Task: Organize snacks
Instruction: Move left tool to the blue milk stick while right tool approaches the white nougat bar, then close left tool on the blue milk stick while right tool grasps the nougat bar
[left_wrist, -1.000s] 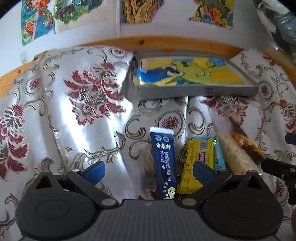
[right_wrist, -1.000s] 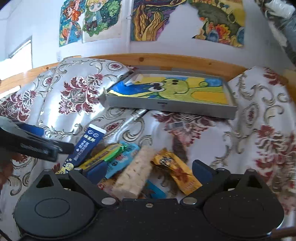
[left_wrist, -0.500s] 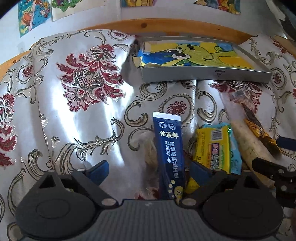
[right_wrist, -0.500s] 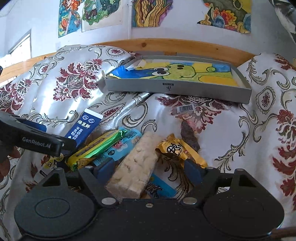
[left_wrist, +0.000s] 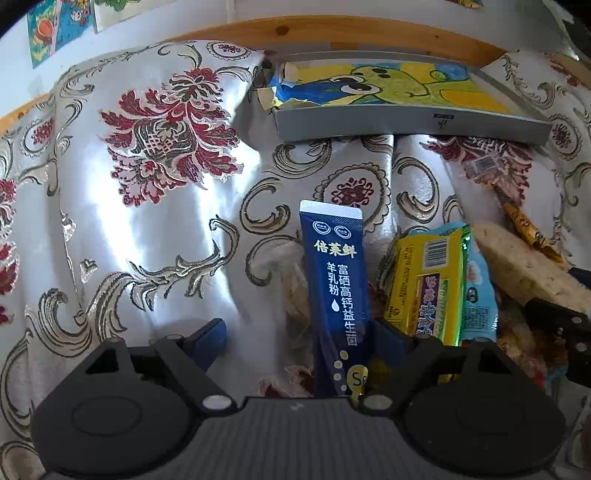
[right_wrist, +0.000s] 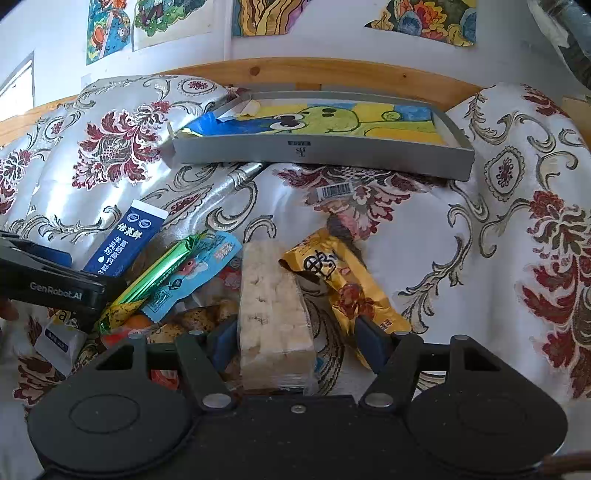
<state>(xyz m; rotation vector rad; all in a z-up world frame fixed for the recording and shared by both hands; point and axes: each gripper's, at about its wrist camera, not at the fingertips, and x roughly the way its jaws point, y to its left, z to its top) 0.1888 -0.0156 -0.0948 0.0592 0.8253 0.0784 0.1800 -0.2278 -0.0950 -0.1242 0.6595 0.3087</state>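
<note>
Left gripper (left_wrist: 299, 334): jaws spread wide, nothing clamped. The dark blue sachet (left_wrist: 336, 288) lies lengthwise in the gap, hard against the right-hand finger (left_wrist: 391, 338), well clear of the other finger. Can't tell if that finger actually touches it.

Right gripper (right_wrist: 297, 341): jaws wide apart too, not closed on anything. The pale puffed-rice bar (right_wrist: 271, 314) in clear wrap sits between the fingers, closer to the left-hand one. The gold packet (right_wrist: 345, 284) lies across the right-hand finger (right_wrist: 371, 347), tail end by the pad.

Snack pile, from the right wrist view: blue sachet far left, then a green-and-yellow wrapper (right_wrist: 147, 284) lying over a light blue packet (right_wrist: 192, 275), then the rice bar, then the gold packet. More small snacks are underneath, too jumbled to make out. A small white sachet (right_wrist: 61, 341) sits at the left edge, below the left gripper's body.

All of it rests on a crumpled silver floral cloth (right_wrist: 498, 229). The grey tray (right_wrist: 321, 149) with a yellow-green drawing inside sits beyond the pile, against the wooden rail (right_wrist: 332, 75). No snacks in the tray.
</note>
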